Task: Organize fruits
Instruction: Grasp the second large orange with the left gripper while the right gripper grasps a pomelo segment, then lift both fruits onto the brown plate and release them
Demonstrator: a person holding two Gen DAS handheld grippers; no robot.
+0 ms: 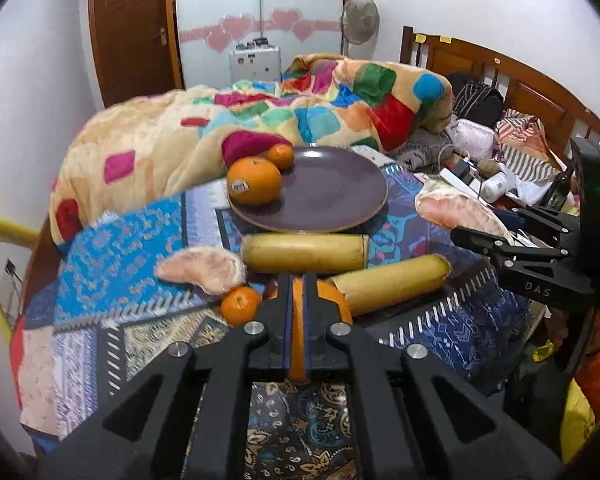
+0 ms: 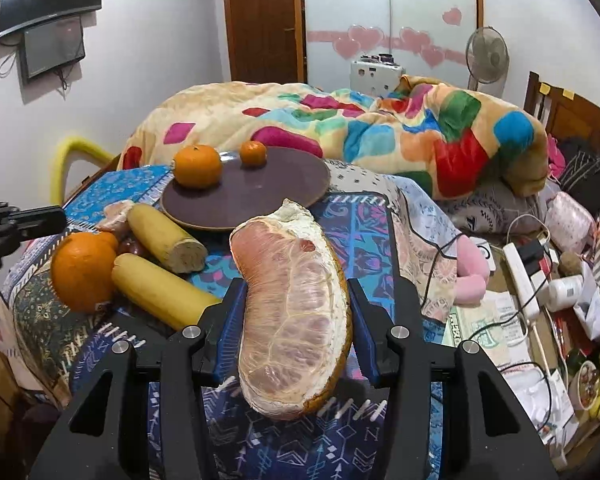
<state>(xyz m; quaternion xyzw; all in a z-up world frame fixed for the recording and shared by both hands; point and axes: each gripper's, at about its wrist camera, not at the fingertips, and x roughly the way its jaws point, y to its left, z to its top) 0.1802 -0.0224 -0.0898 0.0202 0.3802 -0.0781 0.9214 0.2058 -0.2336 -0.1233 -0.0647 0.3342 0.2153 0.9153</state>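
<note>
While the left gripper point(image 1: 298, 308) hangs pressed nearly together, gripping nothing, in front of an orange point(image 2: 83, 270) on the patterned cloth point(image 2: 364, 236), 2 oranges point(image 2: 198, 166) sit on the plate point(image 2: 260, 196) beyond 2 bananas point(image 2: 166, 236). Right gripper point(image 2: 296, 312) pinches a peeled pomelo wedge point(image 2: 292, 320) above the cloth.

Even indoor light, sharp centre, fisheye-bent dark edges.
</note>
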